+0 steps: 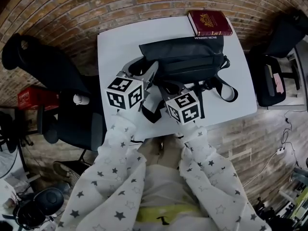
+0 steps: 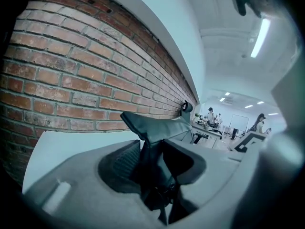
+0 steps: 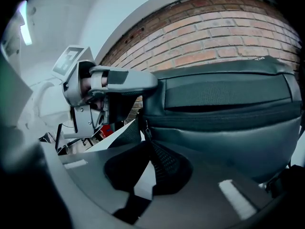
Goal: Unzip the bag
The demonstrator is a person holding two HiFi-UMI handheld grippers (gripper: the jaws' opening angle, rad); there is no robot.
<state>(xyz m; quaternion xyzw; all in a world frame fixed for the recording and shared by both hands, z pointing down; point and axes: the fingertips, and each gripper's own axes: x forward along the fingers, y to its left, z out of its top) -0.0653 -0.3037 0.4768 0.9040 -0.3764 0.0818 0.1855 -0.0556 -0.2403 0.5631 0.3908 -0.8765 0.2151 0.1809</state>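
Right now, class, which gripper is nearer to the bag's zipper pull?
Right. The right gripper has its fingers pinched on the zipper pull at the bag's end. The left gripper clamps the bag at that same end, close by but off the pull.

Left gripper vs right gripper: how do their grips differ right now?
The left gripper has its jaws wide, clamped on the bulky end of the bag; the right gripper has its jaws nearly together, pinching the thin zipper pull. The left gripper sits at the bag's left end; the right gripper at its near side, by the zipper. Shared: both hold part of the same black bag.
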